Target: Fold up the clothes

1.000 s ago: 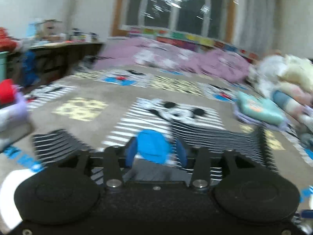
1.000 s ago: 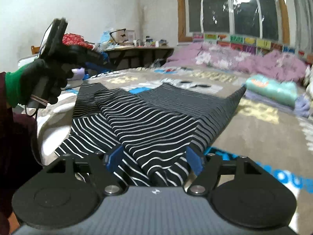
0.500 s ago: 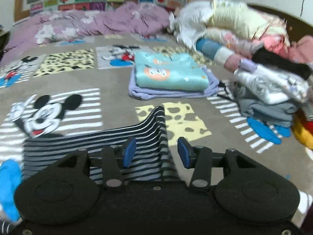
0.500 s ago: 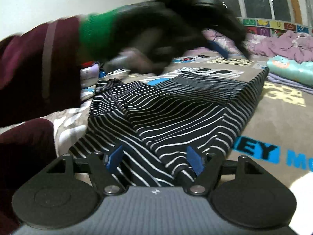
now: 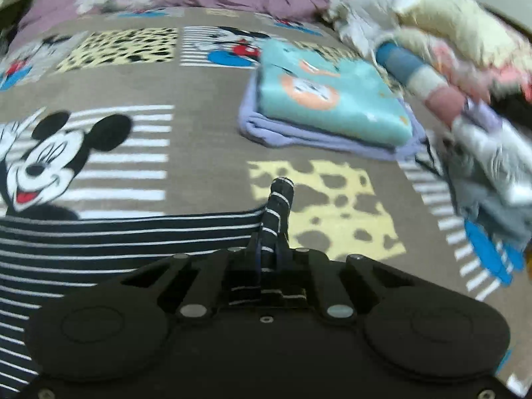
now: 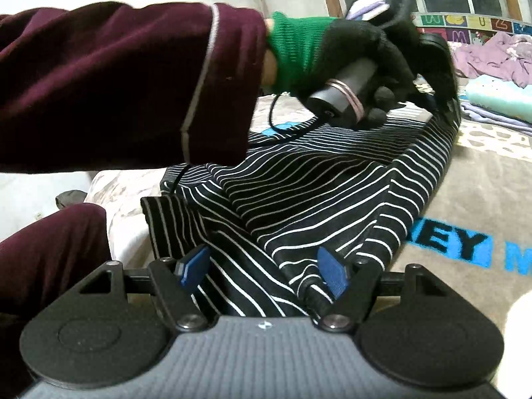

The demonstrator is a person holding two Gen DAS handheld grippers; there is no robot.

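A black garment with thin white stripes [image 6: 319, 193] lies spread on the bed. In the left wrist view its far corner [image 5: 277, 212] sticks up, pinched between the jaws of my left gripper [image 5: 268, 252], which is shut on it. The rest of the cloth [image 5: 99, 249] stretches to the left. In the right wrist view my right gripper [image 6: 262, 271] is open, its blue pads [image 6: 331, 276] either side of the near hem. The left gripper [image 6: 429, 76], held by a gloved hand, is at the garment's far corner.
A folded teal garment on a lilac one [image 5: 329, 106] lies beyond the corner. A heap of unfolded clothes [image 5: 465, 76] is piled on the right. The bedspread [image 5: 173, 83] has cartoon mouse prints. The person's maroon sleeve [image 6: 116, 83] crosses the right wrist view.
My left gripper has swung right to the garment's far corner and shut on it; half a second ago it was open around it. My right gripper stays open at the near hem.
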